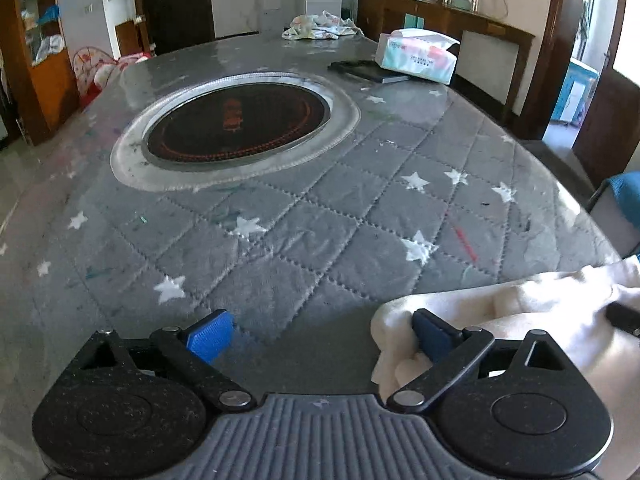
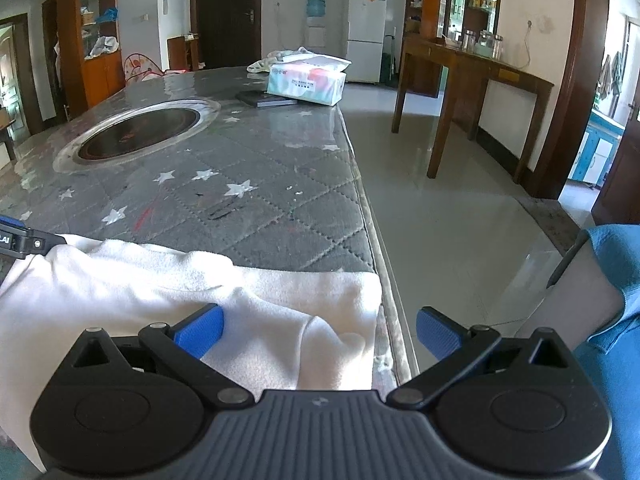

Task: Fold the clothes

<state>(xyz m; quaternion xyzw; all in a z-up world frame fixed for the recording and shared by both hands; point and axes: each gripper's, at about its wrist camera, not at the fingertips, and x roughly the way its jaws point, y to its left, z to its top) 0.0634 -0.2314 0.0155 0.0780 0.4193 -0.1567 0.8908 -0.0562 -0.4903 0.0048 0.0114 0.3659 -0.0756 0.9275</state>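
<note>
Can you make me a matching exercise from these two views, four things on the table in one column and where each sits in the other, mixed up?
Things
1. white cloth
2. tissue pack
3. round cooktop
4. dark book

Places
A. sunk into the middle of the table
B. far end, lying flat, partly under something else
C. near edge, draped by the corner
D. far end, resting partly on a flat dark thing

Pairs: 1-C, 2-D, 3-A, 4-B
</note>
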